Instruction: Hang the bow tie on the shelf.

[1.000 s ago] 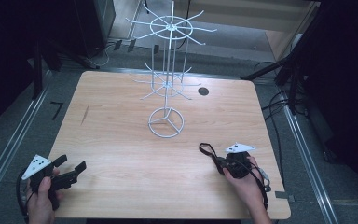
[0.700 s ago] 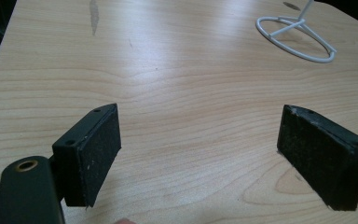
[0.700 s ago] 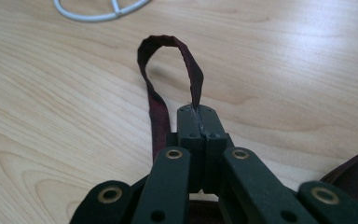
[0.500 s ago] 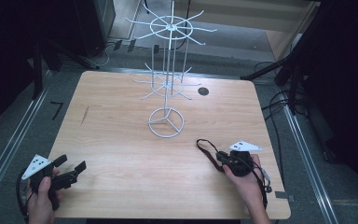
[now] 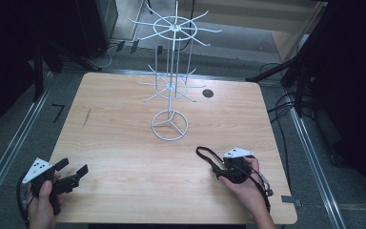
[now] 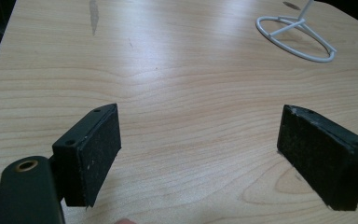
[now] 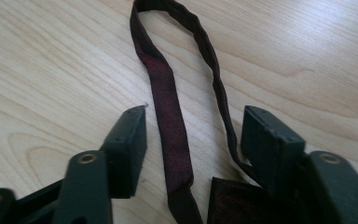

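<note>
Centrally, toward the far side of the wooden table (image 5: 124, 119), a white wire rack (image 5: 170, 90) is seen standing upright on its ring base. Nearer than the rack and off to its right, the right gripper (image 5: 219, 167) is held by a hand (image 5: 245, 183) low over the tabletop. Its jaws are parted, and between them a dark maroon strap (image 7: 168, 102) is laid flat on the wood as a long loop, touched by neither jaw as far as can be told. The loop's closed end is pointed toward the rack. Nearer than the rack and well off to its left, the left gripper (image 5: 71, 174) is held by the other hand (image 5: 43, 205) with its jaws spread wide over bare wood.
</note>
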A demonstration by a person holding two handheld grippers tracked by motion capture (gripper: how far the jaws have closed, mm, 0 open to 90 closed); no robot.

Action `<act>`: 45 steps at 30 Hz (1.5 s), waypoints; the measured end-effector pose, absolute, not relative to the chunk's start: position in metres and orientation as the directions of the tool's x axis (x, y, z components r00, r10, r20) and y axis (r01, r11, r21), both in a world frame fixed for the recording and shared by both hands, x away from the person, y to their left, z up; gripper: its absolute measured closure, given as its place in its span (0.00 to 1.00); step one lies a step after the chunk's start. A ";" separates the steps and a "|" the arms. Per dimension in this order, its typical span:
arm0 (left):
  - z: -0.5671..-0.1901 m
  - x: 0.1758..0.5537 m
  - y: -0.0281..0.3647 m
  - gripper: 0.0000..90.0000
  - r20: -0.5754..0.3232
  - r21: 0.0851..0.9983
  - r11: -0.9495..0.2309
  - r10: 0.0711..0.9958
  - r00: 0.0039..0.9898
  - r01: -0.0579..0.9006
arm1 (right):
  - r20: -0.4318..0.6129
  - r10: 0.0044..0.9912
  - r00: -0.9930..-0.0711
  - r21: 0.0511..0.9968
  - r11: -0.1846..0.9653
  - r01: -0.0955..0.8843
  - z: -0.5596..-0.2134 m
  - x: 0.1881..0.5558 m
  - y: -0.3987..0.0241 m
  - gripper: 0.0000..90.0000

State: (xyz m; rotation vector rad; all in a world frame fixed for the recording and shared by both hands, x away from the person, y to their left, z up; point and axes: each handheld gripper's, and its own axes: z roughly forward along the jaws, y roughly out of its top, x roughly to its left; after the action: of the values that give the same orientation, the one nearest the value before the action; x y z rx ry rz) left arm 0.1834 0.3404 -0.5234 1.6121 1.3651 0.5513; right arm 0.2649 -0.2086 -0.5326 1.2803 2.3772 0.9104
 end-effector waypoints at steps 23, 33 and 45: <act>-0.524 0.184 0.341 0.16 -0.226 0.854 0.049 0.932 0.285 0.519 | 0.112 0.877 -0.467 0.753 0.232 0.616 -0.526 0.260 -0.212 1.00; -0.523 0.184 0.341 0.16 -0.224 0.853 0.045 0.932 0.285 0.521 | 0.175 0.880 -0.441 0.850 0.091 0.518 -0.492 0.256 -0.222 1.00; -0.524 0.184 0.341 0.16 -0.227 0.854 0.050 0.931 0.285 0.518 | 0.188 0.865 -0.466 0.913 0.021 0.407 -0.456 0.255 -0.217 1.00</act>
State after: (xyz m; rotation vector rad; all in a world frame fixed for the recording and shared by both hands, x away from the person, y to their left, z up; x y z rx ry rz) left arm 0.1835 0.3412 -0.5235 1.6028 1.3637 0.5451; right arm 0.2548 -0.2167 -0.4564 1.2939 1.8801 1.4392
